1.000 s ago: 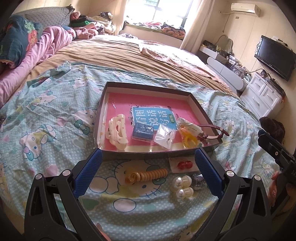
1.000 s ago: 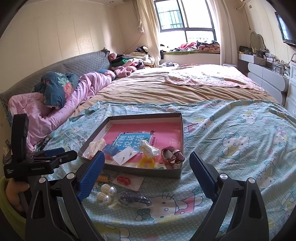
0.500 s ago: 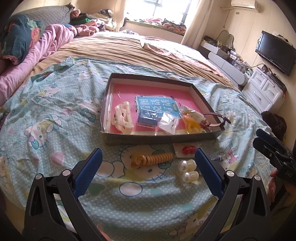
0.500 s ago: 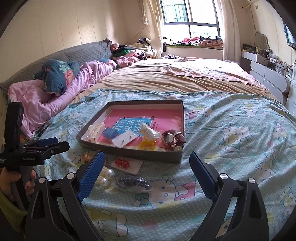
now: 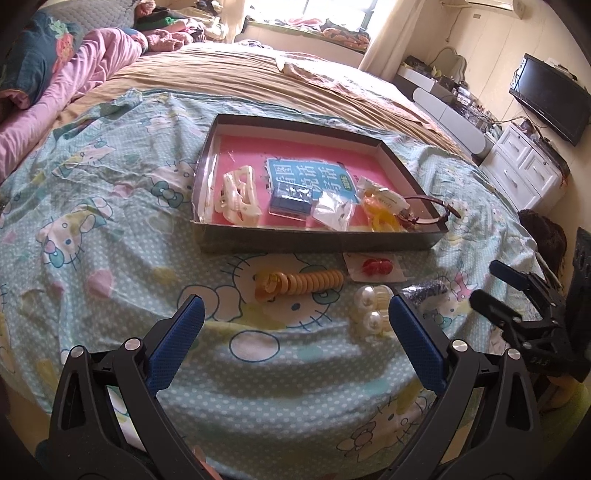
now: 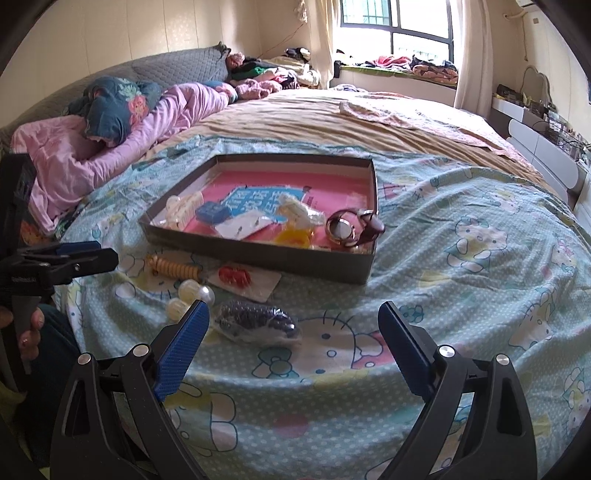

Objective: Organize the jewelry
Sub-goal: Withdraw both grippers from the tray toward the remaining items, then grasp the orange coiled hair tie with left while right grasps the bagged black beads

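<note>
Grippers, left and right, gape empty; bead bag, pearl clips before tray.

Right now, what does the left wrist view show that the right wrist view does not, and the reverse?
Only the left wrist view: the television and white drawers.
Only the right wrist view: the watch face-on in the box, the window, and a hand on the left gripper's handle.
Both: the box, yellow spiral hair tie, red clip card, pearl clips, dark bead bag, and both grippers open, holding nothing.
</note>
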The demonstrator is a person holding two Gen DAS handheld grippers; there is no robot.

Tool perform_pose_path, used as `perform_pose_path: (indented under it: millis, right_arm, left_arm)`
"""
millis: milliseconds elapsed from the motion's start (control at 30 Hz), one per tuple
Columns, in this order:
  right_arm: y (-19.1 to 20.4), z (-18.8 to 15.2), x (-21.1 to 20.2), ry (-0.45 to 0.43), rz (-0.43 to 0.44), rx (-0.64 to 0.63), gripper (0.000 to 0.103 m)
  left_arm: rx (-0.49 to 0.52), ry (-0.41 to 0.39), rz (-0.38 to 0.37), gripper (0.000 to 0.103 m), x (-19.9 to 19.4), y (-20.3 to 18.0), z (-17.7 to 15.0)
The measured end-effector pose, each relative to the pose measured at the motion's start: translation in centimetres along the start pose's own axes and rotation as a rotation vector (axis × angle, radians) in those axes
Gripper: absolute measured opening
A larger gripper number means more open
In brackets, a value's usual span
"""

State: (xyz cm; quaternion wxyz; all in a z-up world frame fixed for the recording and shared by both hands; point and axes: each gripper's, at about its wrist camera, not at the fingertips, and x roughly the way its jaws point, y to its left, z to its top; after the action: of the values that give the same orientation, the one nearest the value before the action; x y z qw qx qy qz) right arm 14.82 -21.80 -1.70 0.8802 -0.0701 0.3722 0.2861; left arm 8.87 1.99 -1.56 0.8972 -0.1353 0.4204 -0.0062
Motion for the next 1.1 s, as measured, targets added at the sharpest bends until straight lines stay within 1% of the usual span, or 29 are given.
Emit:
perform_pose_path:
  millis: [333,467,533,633,700,867,900,933,967,1000,1033,1067,1100]
  right_arm:
    - [1.5,-1.4,4.7,0.093,-0.014,-0.076,0.092]
    - [1.9,-1.3,5.7,0.101,-0.003,-0.083,0.092]
    - [2.1,-1.2,6.1,0.101,0.002,-0.083,0.095]
    - [2.4,-1.0,6.6,0.102,0.004,-0.089,0.095]
    - [2.5,-1.0,7.0,0.105,0.011,-0.083,0.095]
    - [2.7,-0.9,7.6,0.119,0.024,-0.085,0.095]
    - [2.8,-0.9,7.6,0.121,0.023,-0.089,0.093]
    - [2.9,-1.0,7.7,0.125,0.029,-0.094,0.088]
    - [3.0,-1.0,7.8,0.128,0.043,-0.096,0.084]
    - [3.2,-1.0,7.7,0.127,0.054,-0.097,0.078]
    - [3.3,-1.0,7.7,0.124,0.063,-0.101,0.071]
    - [3.4,-1.0,7.6,0.121,0.074,-0.106,0.061]
    - [3.6,-1.0,7.4,0.118,0.091,-0.112,0.058]
  left_arm:
    - [-0.065,0.078,0.012,0.093,2.5,1.4,-0.4]
    - [-0.077,0.09,0.026,0.093,3.4,1.6,-0.2]
    - [-0.074,0.095,0.033,0.093,3.9,1.6,0.0]
    - [-0.073,0.101,0.038,0.093,4.6,1.7,0.2]
    - [-0.075,0.106,0.032,0.092,5.0,1.8,0.3]
    - [-0.076,0.111,0.039,0.085,5.8,2.1,0.8]
    - [-0.073,0.112,0.04,0.084,6.0,2.1,0.9]
    - [-0.07,0.113,0.043,0.082,6.2,2.1,1.1]
    - [-0.069,0.115,0.048,0.078,6.4,2.1,1.3]
    - [-0.066,0.115,0.049,0.076,6.6,2.1,1.5]
    - [-0.059,0.116,0.051,0.071,6.8,2.0,1.6]
    - [-0.05,0.118,0.049,0.066,6.9,1.9,1.6]
    - [-0.043,0.117,0.04,0.062,7.0,1.7,1.6]
